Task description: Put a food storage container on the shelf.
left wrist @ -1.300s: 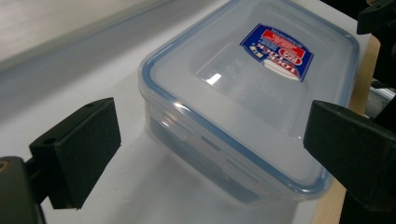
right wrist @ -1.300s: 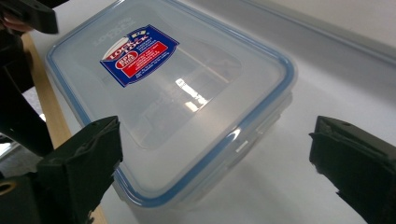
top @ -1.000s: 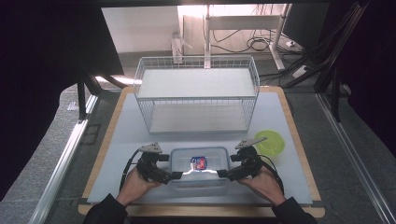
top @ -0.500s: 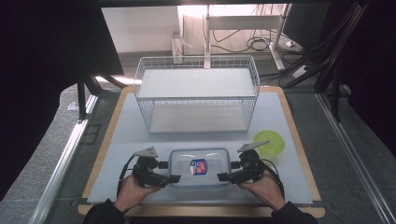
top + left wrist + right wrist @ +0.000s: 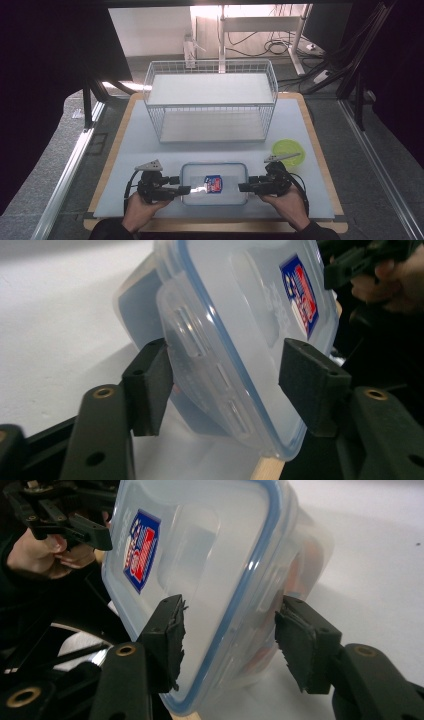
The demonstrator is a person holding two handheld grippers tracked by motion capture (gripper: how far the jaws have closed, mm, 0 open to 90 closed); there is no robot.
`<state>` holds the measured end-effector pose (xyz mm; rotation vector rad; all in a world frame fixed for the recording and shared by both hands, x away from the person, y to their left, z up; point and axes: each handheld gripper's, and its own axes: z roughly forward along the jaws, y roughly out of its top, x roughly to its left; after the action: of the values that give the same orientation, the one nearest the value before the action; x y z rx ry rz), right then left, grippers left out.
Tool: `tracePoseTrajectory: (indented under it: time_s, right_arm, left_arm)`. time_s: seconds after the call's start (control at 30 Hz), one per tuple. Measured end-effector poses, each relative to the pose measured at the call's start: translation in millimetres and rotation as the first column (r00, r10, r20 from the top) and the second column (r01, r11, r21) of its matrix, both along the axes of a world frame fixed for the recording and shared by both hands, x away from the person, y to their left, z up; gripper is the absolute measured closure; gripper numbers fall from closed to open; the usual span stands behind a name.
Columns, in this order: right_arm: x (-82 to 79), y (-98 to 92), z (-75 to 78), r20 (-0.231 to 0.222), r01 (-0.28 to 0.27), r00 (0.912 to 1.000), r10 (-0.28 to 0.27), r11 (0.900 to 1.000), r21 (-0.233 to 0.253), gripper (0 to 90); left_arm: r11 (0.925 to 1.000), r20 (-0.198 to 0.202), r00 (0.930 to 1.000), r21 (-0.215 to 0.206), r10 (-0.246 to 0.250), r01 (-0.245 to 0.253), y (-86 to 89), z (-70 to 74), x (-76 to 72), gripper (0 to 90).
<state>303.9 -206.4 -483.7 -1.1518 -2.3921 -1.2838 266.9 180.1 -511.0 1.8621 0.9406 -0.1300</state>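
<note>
left gripper (image 5: 225, 385): pads (image 5: 150, 385) apart, set either side of the end latch of a clear plastic container (image 5: 240, 330); one pad touching the latch edge, the other standing off the lid with a gap. seen also at the container's left end in the high view (image 5: 182, 190), held in a hand (image 5: 140, 210).

right gripper (image 5: 230, 640): pads (image 5: 170, 635) apart, straddling the blue-sealed rim at the opposite end; near pad against the lid, far pad just clear of the wall. seen also at the container's right end in the high view (image 5: 245, 187), held in a hand (image 5: 290, 202).

clear plastic container (image 5: 214, 184): rectangular, lid on, blue seal round the rim, red-and-blue label on top; flat on the table (image 5: 125, 150) near the front edge, between the two grippers.

wire basket (image 5: 210, 100): white, two-tiered, at the back of the table, well apart from the container.

green bowl (image 5: 288, 151): small, round, just beyond the right gripper.
</note>
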Motion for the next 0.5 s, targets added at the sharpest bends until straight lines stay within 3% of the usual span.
tracePoseTrajectory:
  time_s: [0.03,0.27,0.4,0.5]
  right_arm:
    - [-2.5,-0.8,2.7,0.016,0.029,0.9994,-0.029,1.0,0.009,50.1]
    - [-6.2,0.0,5.3,0.034,0.054,0.9979,-0.055,0.999,0.005,51.4]
    - [-9.8,2.0,10.6,0.076,0.067,0.9949,-0.066,0.998,-0.009,53.4]
    - [-9.1,2.6,13.5,0.117,0.077,0.9903,-0.075,0.997,-0.01,55.1]
  left_arm:
    - [1.0,-0.002,1.0,-0.008,0.003,-0.003,0.6,0.1,0.8,42.0]
    - [0.9989,-0.016,0.9997,-0.041,0.02,-0.02,3.5,1.9,3.0,46.7]
    - [0.9988,0.038,0.9986,-0.033,0.037,-0.036,3.0,6.3,0.4,49.9]
    - [0.9988,0.042,0.9984,-0.033,0.036,-0.035,3.3,6.8,1.1,51.1]
